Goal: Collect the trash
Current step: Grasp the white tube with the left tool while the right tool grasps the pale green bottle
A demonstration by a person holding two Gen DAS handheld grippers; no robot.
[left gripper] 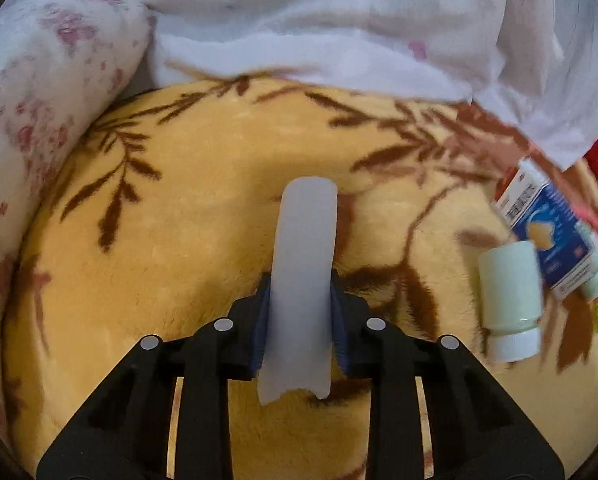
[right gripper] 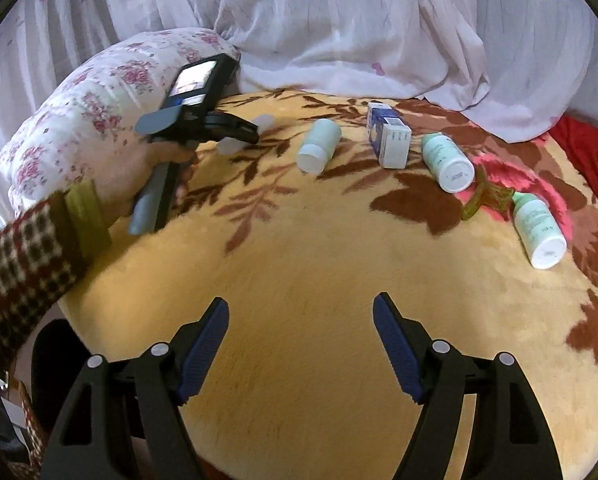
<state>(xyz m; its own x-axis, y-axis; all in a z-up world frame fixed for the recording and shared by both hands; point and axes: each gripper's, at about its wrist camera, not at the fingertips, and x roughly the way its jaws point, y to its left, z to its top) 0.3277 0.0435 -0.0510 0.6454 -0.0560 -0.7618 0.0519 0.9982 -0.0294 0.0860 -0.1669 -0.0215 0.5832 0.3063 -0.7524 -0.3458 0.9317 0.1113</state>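
Pinching a pale translucent plastic strip [left gripper: 303, 280] between its pads, the left gripper [left gripper: 301, 320] hovers over the yellow blanket [left gripper: 203, 208]. Right gripper [right gripper: 301, 348] gapes empty; bottles [right gripper: 319, 146] and box [right gripper: 389, 136] lie beyond.

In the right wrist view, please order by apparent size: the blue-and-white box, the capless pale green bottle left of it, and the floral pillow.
1. floral pillow
2. blue-and-white box and capless pale green bottle: these look alike, so I leave them unranked.
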